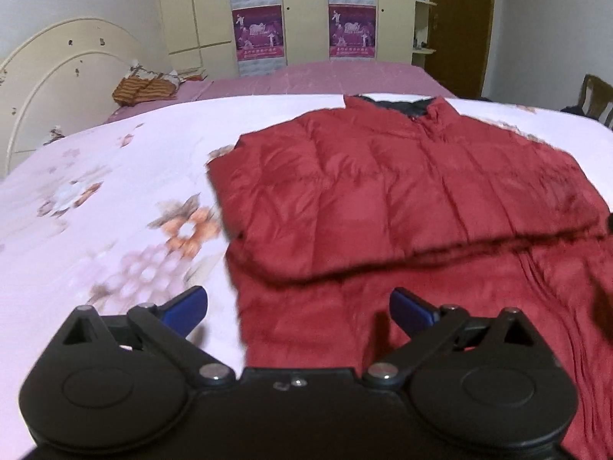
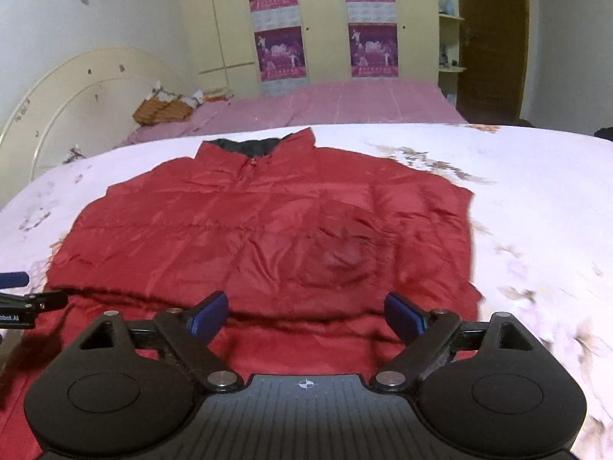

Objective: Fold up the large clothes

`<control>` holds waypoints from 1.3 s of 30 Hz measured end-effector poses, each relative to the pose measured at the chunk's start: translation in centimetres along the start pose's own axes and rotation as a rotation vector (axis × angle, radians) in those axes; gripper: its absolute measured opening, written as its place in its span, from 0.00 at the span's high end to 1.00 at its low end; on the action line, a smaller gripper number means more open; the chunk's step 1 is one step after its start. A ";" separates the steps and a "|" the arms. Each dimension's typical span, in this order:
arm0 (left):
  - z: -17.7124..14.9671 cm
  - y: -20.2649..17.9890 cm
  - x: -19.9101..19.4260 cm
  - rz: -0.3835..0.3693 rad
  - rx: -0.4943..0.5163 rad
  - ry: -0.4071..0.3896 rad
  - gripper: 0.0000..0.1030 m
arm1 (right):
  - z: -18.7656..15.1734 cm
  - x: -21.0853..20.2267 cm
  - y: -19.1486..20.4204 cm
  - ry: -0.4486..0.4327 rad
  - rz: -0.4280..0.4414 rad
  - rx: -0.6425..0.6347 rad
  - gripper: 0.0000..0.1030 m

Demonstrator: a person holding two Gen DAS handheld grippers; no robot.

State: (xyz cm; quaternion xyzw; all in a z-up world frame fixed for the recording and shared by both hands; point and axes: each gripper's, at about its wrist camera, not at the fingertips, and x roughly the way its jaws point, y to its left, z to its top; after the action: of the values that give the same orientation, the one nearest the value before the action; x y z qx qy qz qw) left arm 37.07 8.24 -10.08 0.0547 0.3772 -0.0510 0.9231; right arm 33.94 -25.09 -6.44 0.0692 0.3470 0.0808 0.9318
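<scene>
A red padded vest (image 1: 402,199) with a dark collar lining lies flat on the floral bedsheet (image 1: 95,211), its lower part folded up so a horizontal fold edge runs across it. It also shows in the right wrist view (image 2: 268,230). My left gripper (image 1: 299,312) is open and empty, hovering over the vest's near left edge. My right gripper (image 2: 306,316) is open and empty, hovering over the vest's near edge. The left gripper's blue fingertip (image 2: 13,280) shows at the left edge of the right wrist view.
A pink bedspread (image 2: 364,103) covers the far part of the bed. A cream headboard (image 1: 57,76) stands at the left with a striped bundle (image 1: 143,90) beside it. A wardrobe with purple posters (image 2: 279,53) and a brown door (image 2: 494,38) stand behind.
</scene>
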 end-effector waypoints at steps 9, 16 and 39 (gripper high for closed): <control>-7.6 4.8 -6.0 -0.031 -0.085 0.074 0.21 | -5.7 -7.9 -7.1 0.062 0.025 0.158 0.34; -12.7 6.8 -10.8 -0.085 -0.213 0.089 0.30 | -11.1 -13.2 -9.7 0.089 0.070 0.238 0.34; -18.1 8.8 -10.8 -0.458 -0.684 0.054 0.58 | -17.0 -15.2 -13.7 0.155 0.408 0.548 0.67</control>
State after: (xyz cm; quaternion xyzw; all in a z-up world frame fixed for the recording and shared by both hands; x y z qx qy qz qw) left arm 18.13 20.07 -14.79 -0.3393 0.3991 -0.1255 0.8425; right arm 12.79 -40.25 -12.10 0.3783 0.4047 0.1741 0.8141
